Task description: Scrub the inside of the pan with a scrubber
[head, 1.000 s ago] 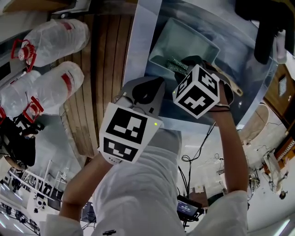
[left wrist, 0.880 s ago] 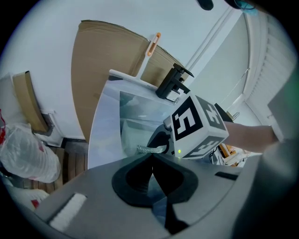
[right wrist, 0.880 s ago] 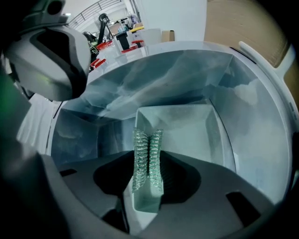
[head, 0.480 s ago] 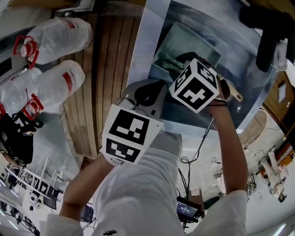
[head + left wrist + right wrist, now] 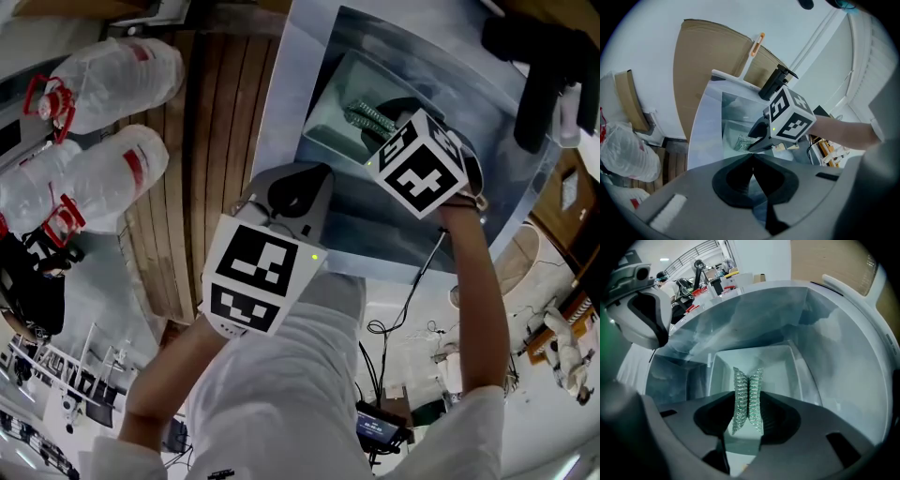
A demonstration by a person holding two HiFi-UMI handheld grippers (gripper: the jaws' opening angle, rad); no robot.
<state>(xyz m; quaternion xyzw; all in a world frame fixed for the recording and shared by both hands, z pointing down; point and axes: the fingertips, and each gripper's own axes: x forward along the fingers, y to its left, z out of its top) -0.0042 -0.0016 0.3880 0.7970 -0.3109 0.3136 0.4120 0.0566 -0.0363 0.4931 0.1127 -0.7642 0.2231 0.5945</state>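
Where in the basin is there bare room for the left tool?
In the right gripper view, the floor of the grey metal basin right of the pale rectangular pan is bare; the left strip is narrow. Crowded inside the pan, where the right tool grips the silvery mesh scrubber.

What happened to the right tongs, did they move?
Yes. In the head view the right tongs, shut on the scrubber, slid to the right, a bit farther from the pan's left wall.

Two clear plastic bags (image 5: 112, 80) beside wooden slats (image 5: 220, 141); cardboard sheet (image 5: 708, 61) against white wall.
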